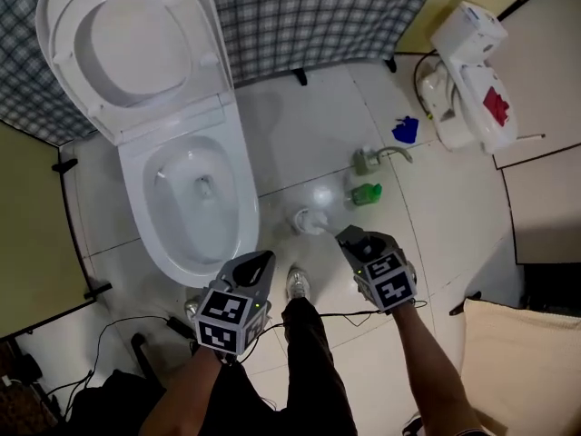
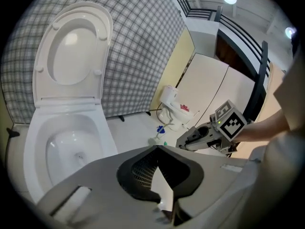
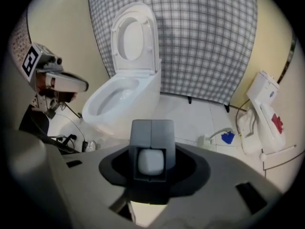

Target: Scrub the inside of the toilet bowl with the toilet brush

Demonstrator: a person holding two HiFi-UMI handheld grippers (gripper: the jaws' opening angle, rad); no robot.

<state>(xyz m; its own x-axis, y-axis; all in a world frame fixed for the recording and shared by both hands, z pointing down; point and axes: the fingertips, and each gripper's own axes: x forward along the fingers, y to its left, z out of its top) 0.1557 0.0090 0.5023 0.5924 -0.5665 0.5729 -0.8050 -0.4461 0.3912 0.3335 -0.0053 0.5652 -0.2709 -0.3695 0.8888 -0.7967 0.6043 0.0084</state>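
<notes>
Beside the toilet (image 1: 238,182), left gripper (image 1: 260,261) and right gripper (image 1: 350,237) hover empty, jaws together, brush (image 1: 310,220) near right's tip.

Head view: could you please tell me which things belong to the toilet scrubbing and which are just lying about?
For the job:
toilet bowl
toilet brush, standing beside it

Lying about:
green bottle
grey container
blue item
white unit
beige cushion
</notes>
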